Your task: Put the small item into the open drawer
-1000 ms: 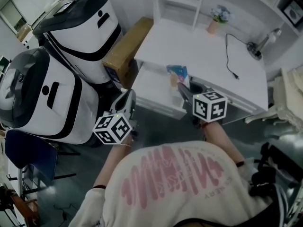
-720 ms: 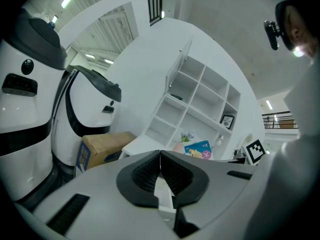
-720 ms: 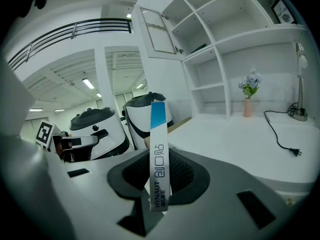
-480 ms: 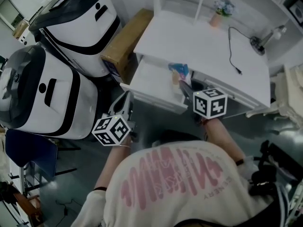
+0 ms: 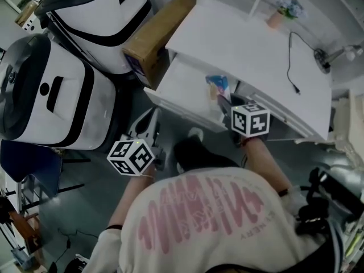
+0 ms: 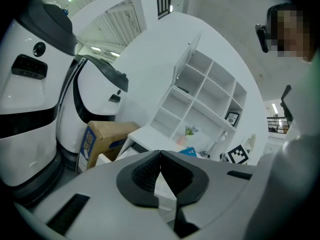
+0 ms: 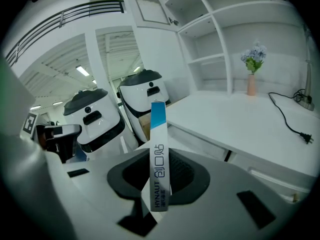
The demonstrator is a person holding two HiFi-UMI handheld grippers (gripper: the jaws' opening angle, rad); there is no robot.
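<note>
small box (image 5: 216, 87) near drawer (image 5: 177, 87) edge

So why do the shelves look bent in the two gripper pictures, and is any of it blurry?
Right gripper view: the wide-angle lens bows the shelves and darkens the corners; the slim box between the jaws is sharp. Left gripper view: same bowing, plus a mosaic patch laid over the top right. Head view: straighter lines, dimmer and greyer, slightly soft.

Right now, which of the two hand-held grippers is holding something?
The right hand-held gripper: its jaws clamp a slim white-and-blue printed box. The left hand-held gripper is shut with nothing between its jaws.
</note>
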